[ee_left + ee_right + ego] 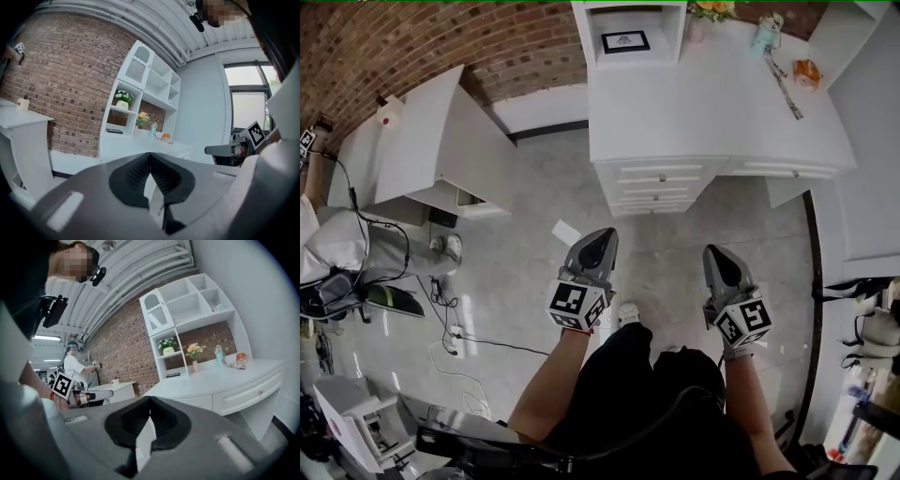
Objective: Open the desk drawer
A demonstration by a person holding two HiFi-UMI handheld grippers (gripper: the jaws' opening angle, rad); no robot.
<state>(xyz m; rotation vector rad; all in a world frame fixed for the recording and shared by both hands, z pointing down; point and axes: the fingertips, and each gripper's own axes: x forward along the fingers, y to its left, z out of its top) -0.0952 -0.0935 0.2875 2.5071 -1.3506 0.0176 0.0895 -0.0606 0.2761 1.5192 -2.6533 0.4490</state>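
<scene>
Our left gripper [604,234] has its jaws pressed together with nothing between them, and our right gripper [713,251] is closed and empty too. We hold both out in front of us, forearms stretched forward, side by side and pointing roughly level. Beyond them, well apart, stands the white desk [712,112]. Its drawers [661,178] are all pushed in, so their contents are hidden. A shelf compartment [591,37] on the desktop holds a framed picture [625,41].

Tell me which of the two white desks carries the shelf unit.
The desk straight ahead, with the drawer stack; its shelf unit stands at the brick wall. The left desk has no shelves.
</scene>
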